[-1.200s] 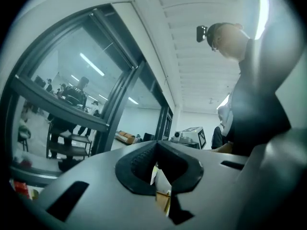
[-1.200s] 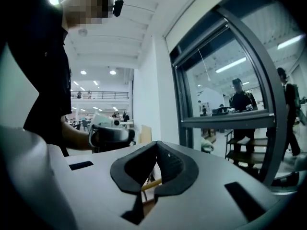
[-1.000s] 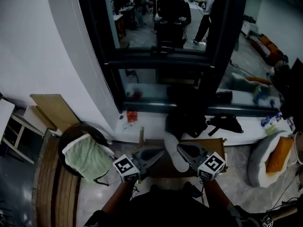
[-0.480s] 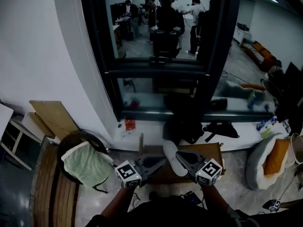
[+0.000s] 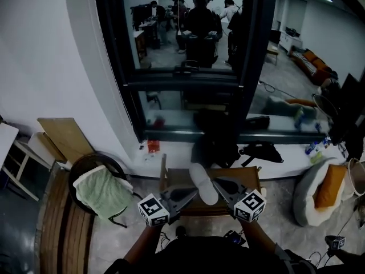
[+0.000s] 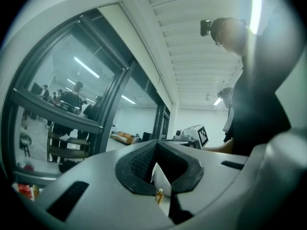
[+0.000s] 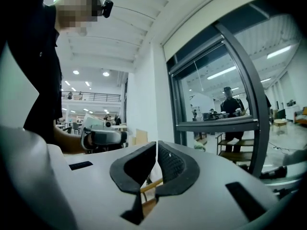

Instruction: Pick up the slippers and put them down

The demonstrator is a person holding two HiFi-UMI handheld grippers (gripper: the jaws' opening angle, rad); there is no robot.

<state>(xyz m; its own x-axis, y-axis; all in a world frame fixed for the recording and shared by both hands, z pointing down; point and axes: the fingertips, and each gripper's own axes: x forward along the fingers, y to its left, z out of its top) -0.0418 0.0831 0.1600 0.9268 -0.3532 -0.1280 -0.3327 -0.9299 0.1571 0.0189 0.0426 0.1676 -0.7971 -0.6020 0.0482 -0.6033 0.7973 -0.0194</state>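
Left tongs (image 5: 196,192) and right tongs (image 5: 216,182) are both pinched shut with nothing in them, tips right at either side of the white slipper (image 5: 202,178) lying mid wooden bench (image 5: 242,174), black bag (image 5: 214,150) just past the far edge

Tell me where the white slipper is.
Head view, lower centre: the white slipper sits between the left tongs and right tongs, over the wooden stand.

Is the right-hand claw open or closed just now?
Closed: on the right gripper the black pads meet at the tips. Whether they pinch the white slipper cannot be told.
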